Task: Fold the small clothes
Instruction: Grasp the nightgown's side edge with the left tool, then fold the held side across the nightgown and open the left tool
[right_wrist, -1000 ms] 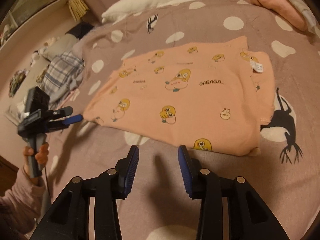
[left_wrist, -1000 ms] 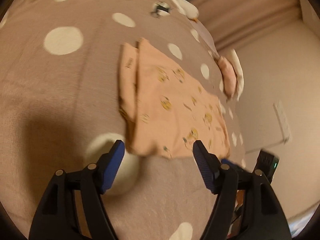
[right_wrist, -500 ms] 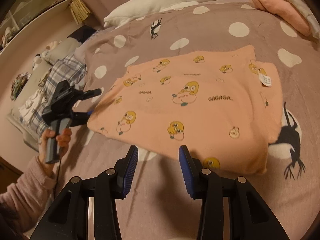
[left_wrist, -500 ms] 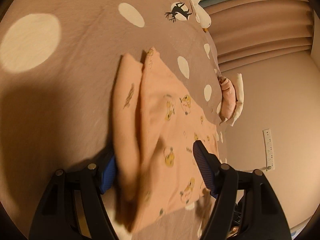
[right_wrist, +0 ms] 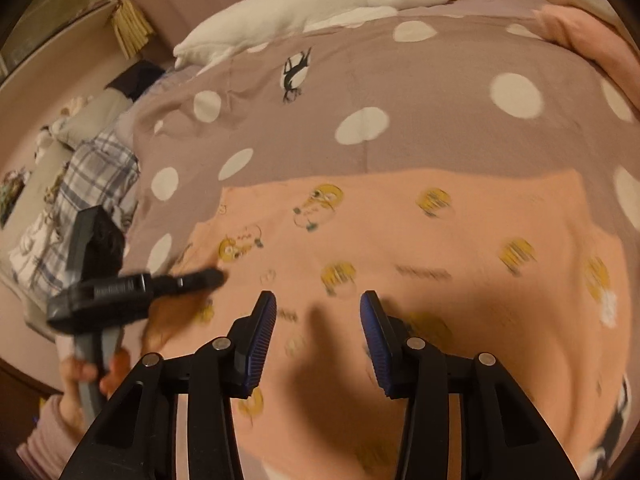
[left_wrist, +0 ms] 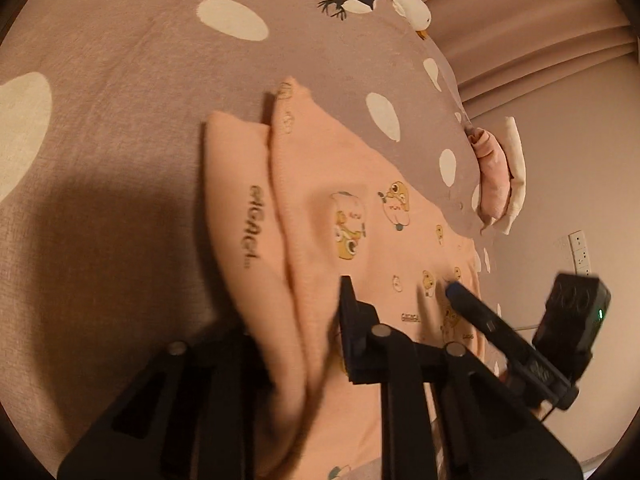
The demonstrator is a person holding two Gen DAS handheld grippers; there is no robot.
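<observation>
A peach garment with yellow cartoon prints (right_wrist: 400, 240) lies flat on the bed. In the left wrist view its near edge (left_wrist: 288, 320) is bunched between my left gripper's jaws (left_wrist: 304, 320), which are closed on it. In the right wrist view the left gripper (right_wrist: 208, 278) pinches the garment's left edge. My right gripper (right_wrist: 318, 312) is open and hovers just above the garment's near middle; it also shows in the left wrist view (left_wrist: 454, 290).
The bed cover (right_wrist: 400, 80) is mauve with white dots. A white goose plush (right_wrist: 320, 4) lies at the far edge. Folded pink cloth (right_wrist: 592, 40) sits far right. A plaid cloth (right_wrist: 88, 184) lies off the left side.
My left gripper has moved onto the garment's edge and shut on it. My right gripper has moved forward over the garment, still open.
</observation>
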